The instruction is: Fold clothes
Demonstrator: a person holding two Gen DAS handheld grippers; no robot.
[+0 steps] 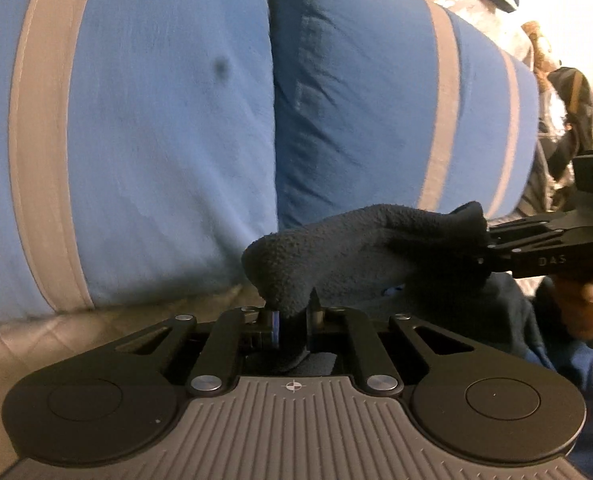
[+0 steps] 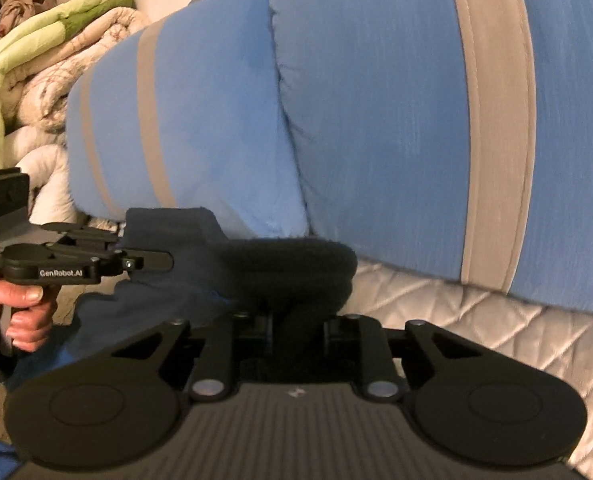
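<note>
A: Step? 
B: Grasp done. Left hand-held gripper [image 1: 294, 314] and right hand-held gripper [image 2: 296, 320] each pinched tight on the dark fleece garment [image 1: 356, 248], held above the bed [image 2: 476, 320]. 
A: Next? 
B: Probably spread it flat, then fold.

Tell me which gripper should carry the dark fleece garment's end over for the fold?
Probably left: the left gripper pinches a free corner of the dark fleece garment, while the right gripper clamps a thick bunched roll.
</note>
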